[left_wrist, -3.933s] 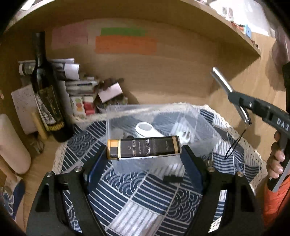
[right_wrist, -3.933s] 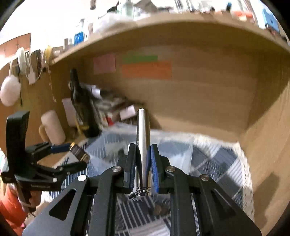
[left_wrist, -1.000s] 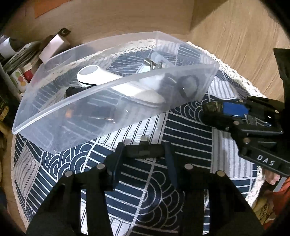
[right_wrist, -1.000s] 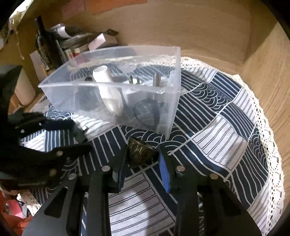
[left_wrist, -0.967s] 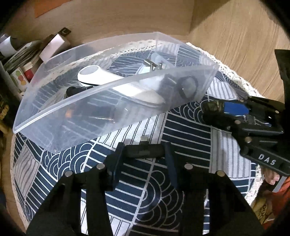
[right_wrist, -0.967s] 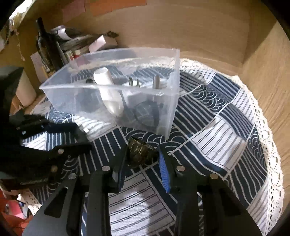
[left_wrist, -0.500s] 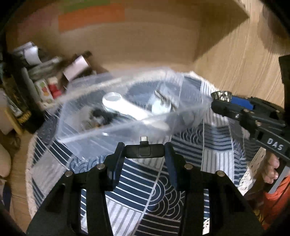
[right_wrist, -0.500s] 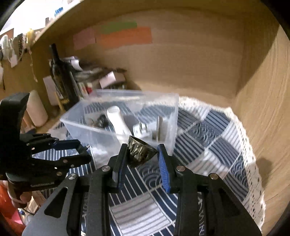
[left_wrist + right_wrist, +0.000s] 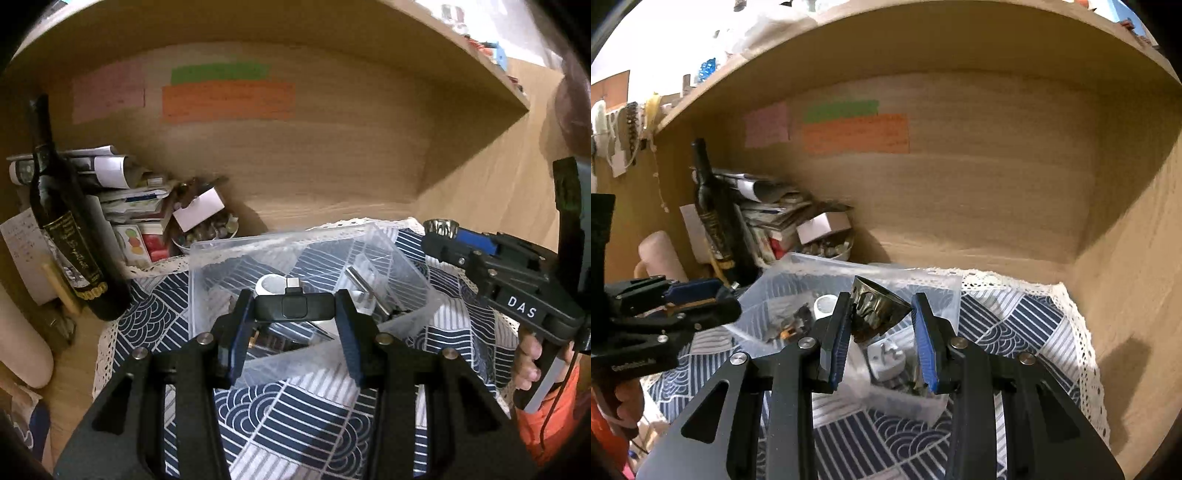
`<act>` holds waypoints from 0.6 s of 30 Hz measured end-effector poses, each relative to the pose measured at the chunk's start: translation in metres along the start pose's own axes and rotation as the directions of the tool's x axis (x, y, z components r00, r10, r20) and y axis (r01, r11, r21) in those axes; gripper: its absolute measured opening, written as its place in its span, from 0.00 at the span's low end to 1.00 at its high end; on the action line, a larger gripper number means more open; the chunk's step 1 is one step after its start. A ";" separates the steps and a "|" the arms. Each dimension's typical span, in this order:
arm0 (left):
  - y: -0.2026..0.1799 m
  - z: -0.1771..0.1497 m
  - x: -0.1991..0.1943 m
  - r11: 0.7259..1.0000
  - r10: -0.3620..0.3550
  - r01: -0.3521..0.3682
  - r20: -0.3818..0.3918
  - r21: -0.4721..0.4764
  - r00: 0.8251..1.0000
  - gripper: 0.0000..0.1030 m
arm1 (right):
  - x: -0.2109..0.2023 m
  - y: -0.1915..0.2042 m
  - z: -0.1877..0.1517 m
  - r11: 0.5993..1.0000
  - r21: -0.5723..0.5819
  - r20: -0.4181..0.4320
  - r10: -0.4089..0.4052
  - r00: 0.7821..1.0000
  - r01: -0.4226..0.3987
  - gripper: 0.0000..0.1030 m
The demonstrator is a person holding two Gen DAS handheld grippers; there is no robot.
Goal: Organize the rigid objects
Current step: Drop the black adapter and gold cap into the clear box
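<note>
- Fingers of left gripper (image 9: 295, 308) clamp black dongle (image 9: 294, 307) crosswise, above clear bin (image 9: 207, 254).
- Right gripper (image 9: 882, 319) pinches brass cup (image 9: 875, 306), bin just below-ahead.

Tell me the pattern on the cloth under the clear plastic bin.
Navy and white patchwork cloth of wave arcs and stripes; left wrist view.

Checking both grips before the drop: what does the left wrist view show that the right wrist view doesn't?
Left wrist only: the left gripper clamping a small black adapter by its ends. Right wrist only: the right gripper holding a dark metal cup tipped sideways. Both: the clear plastic box on the patterned cloth, and the wine bottle.
</note>
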State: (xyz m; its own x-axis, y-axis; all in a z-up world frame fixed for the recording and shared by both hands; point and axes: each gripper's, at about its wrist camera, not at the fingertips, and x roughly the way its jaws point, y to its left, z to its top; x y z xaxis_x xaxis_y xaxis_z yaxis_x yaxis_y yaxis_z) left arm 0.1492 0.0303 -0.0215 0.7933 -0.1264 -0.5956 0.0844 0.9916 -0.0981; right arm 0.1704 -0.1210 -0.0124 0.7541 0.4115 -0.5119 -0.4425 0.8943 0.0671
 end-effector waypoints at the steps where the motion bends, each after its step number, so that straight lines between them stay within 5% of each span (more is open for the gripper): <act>1: 0.001 0.000 0.005 1.000 0.000 0.000 -0.006 0.000 1.000 0.42 | 0.004 -0.001 0.000 1.000 0.002 -0.010 -0.003 1.000 0.003 0.29; 8: 0.008 -0.010 0.056 1.000 0.003 -0.003 -0.120 0.001 0.993 0.42 | 0.042 -0.013 -0.016 1.000 0.009 -0.125 -0.022 0.992 0.024 0.29; 18: 0.008 -0.019 0.081 1.000 -0.005 0.005 -0.177 -0.003 0.984 0.43 | 0.062 -0.011 -0.030 1.000 -0.011 -0.194 -0.019 0.981 0.017 0.29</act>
State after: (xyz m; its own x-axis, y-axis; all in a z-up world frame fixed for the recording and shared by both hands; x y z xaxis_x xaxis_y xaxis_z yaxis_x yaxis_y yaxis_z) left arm 0.2024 0.0272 -0.0857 0.6740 -0.1342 -0.7265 0.0862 0.9909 -0.1031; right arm 0.2076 -0.1108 -0.0706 0.6539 0.3528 -0.6693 -0.4352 0.8990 0.0488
